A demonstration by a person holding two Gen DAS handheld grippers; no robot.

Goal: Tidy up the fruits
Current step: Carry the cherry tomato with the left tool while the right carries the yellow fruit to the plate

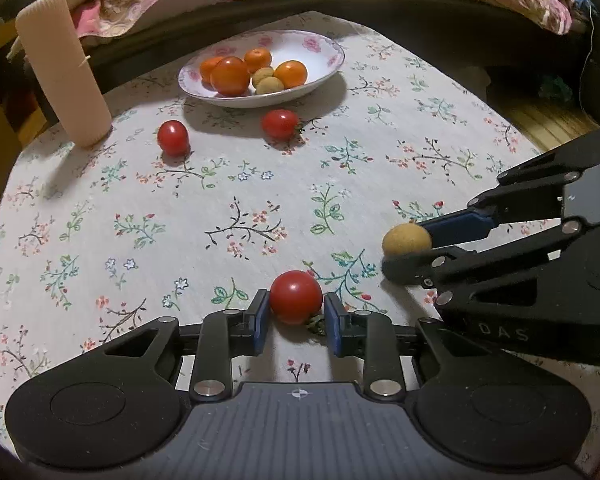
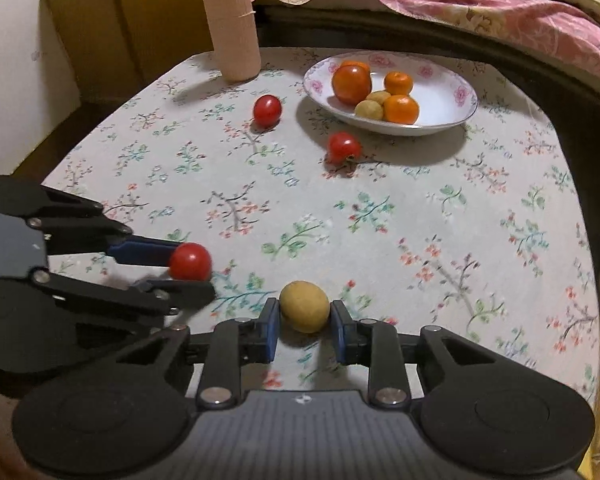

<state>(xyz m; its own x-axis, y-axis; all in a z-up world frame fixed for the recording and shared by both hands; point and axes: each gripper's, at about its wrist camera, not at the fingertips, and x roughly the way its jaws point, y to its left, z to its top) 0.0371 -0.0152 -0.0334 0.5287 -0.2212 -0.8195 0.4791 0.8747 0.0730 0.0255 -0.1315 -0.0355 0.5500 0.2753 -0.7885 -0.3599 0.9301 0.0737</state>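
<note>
Two loose tomatoes (image 1: 173, 137) (image 1: 279, 123) between tongs (image 1: 296, 316) and plate (image 1: 324, 70).

Both hand-held grippers (image 1: 296, 312) (image 2: 305, 314) (side by side) clamped

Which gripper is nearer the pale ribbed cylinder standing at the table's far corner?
Left. The left gripper, around a red tomato, sits on the same side as the cylinder. The right gripper, around a tan fruit, sits beyond it.
</note>
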